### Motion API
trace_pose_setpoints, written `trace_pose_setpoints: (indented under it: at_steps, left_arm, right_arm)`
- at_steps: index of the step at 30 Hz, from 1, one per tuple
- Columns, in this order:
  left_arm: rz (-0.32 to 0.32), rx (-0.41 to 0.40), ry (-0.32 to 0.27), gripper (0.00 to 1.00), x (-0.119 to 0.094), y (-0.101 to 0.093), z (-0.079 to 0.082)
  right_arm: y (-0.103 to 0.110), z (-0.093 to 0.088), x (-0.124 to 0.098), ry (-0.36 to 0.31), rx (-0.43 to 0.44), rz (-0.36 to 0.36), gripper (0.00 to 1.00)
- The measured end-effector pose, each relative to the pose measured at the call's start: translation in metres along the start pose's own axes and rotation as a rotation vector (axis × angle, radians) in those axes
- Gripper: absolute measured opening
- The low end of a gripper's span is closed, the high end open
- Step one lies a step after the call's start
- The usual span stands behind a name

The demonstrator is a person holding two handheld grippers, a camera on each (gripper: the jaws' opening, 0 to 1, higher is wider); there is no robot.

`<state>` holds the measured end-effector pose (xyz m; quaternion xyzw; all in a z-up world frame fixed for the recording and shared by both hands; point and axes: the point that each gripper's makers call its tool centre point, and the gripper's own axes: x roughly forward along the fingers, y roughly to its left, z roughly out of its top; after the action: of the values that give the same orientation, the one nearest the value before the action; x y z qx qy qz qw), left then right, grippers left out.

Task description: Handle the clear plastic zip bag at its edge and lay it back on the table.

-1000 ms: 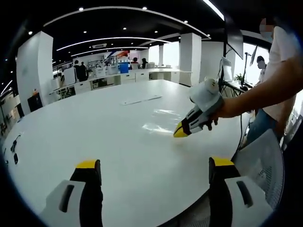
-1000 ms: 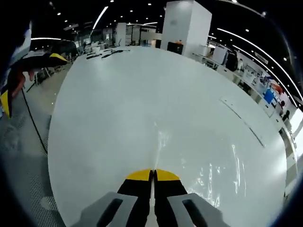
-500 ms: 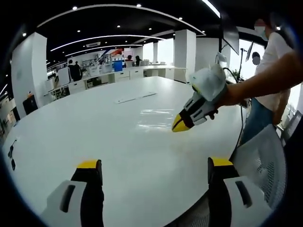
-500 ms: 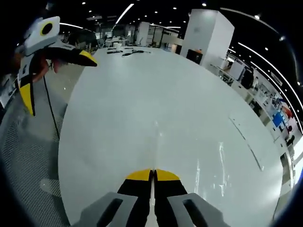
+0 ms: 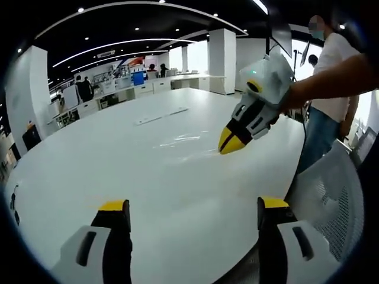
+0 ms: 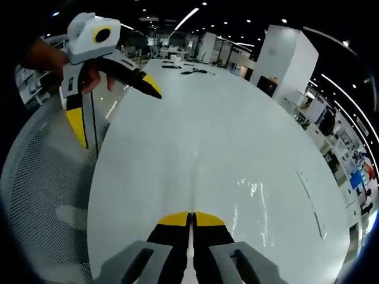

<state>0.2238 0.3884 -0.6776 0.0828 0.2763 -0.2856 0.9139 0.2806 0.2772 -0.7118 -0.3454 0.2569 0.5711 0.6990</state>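
One broad white table (image 5: 118, 171) spans an open-plan office, w/ a grey mesh chair (image 5: 331, 201) at its near edge and a person's bare forearm (image 5: 331, 80) reaching in from the right. At the forearm's end the right gripper (image 5: 230, 142) angles down, yellow tips pressed together on the edge of the clear plastic zip bag (image 5: 180, 142), which trails onto the tabletop. Left gripper (image 6: 115, 97), gripped in a hand (image 6: 89, 74) by the chair, hovers w/ jaws spread wide, holding nothing.
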Motion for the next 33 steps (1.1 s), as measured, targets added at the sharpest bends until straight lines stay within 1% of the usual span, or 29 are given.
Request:
trace_pose_setpoints:
  at_steps: [5, 7, 10, 15, 20, 22, 28, 33]
  left_arm:
    - [-0.010, 0.006, 0.012, 0.85, 0.000, -0.001, -0.001]
    - [-0.017, 0.029, 0.022, 0.85, 0.001, -0.004, -0.001]
    - [-0.030, 0.056, 0.032, 0.83, 0.004, -0.007, -0.001]
    - [-0.050, 0.093, 0.045, 0.82, 0.010, -0.007, -0.002]
    - [-0.061, 0.119, 0.045, 0.80, 0.013, -0.007, 0.000]
    - [-0.069, 0.136, 0.056, 0.79, 0.015, -0.009, 0.000]
    - [-0.090, 0.189, 0.078, 0.76, 0.020, -0.013, -0.001]
    - [-0.104, 0.224, 0.080, 0.72, 0.027, -0.015, 0.001]
  right_arm:
    - [0.008, 0.003, -0.007, -0.016, -0.027, 0.014, 0.00]
    - [0.014, 0.006, -0.010, -0.027, -0.040, 0.027, 0.00]
    - [0.020, 0.008, -0.013, -0.024, -0.053, 0.035, 0.00]
    - [0.023, 0.009, -0.015, -0.025, -0.078, 0.054, 0.00]
    - [0.027, 0.009, -0.020, -0.036, -0.102, 0.077, 0.00]
    - [0.028, 0.010, -0.022, -0.036, -0.106, 0.079, 0.00]
    - [0.032, 0.008, -0.026, -0.041, -0.132, 0.102, 0.00]
    - [0.034, 0.008, -0.027, -0.043, -0.140, 0.123, 0.00]
